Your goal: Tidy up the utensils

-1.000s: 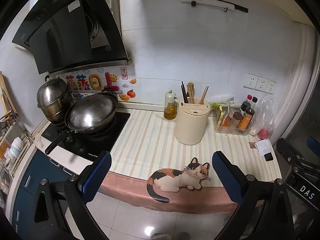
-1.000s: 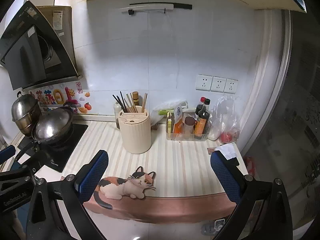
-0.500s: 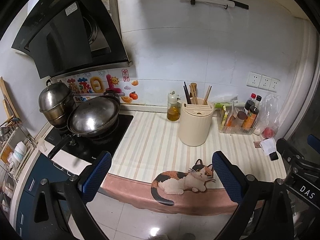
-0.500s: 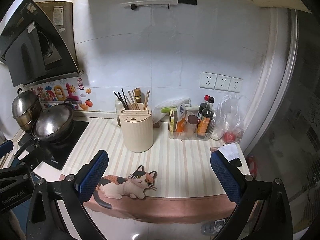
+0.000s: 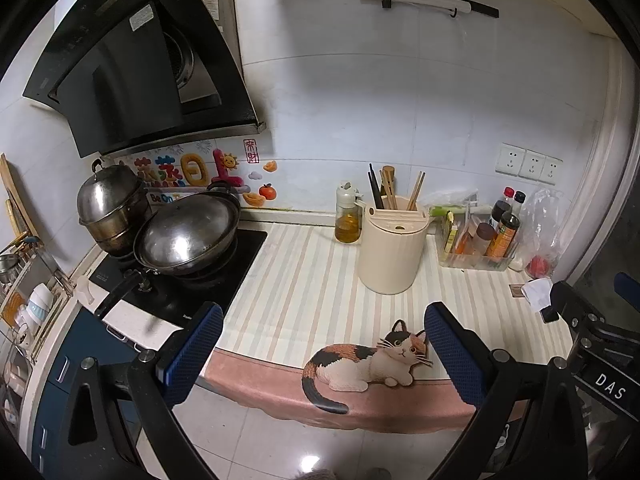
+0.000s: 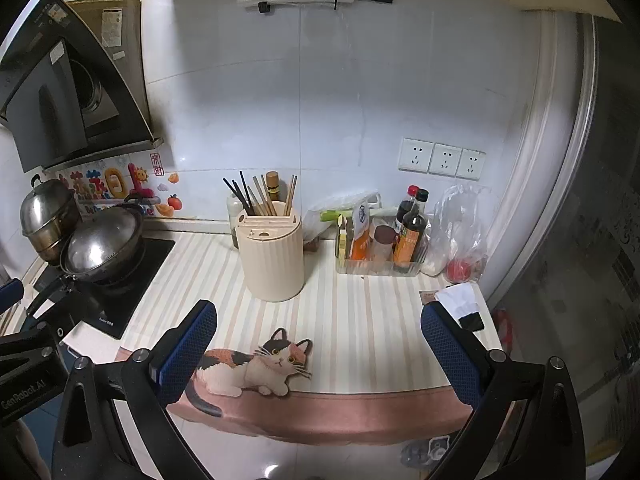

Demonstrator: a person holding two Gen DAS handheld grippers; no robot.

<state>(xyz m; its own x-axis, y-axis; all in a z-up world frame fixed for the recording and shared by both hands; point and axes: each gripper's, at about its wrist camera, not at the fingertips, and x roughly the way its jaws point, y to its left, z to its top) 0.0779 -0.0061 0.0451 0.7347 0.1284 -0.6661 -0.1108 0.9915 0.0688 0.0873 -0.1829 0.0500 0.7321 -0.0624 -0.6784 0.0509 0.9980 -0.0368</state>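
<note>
White-tiled kitchen wall behind a striped surface (image 5: 304, 280) with a pink front edge bearing a calico cat motif (image 5: 368, 360); both cameras look down on it from in front. Cream ribbed plastic utensil holder (image 5: 392, 252) stands upright near the middle of the surface, with dark and wooden chopsticks (image 5: 386, 190) upright in its rear slots; a glass oil bottle with a white cap (image 5: 347, 220) stands just beside it on the left, a clear tray of sauce bottles (image 5: 480, 248) to its right. Steel wok (image 5: 188, 236) and lidded steel pot (image 5: 112, 204) sit on the black cooktop at far left, under a black range hood (image 5: 140, 72). Left gripper (image 5: 322, 354) and right gripper (image 6: 318, 350) hang in front of the surface's edge, blue-padded fingers (image 6: 188, 352) spread wide, holding nothing.
</note>
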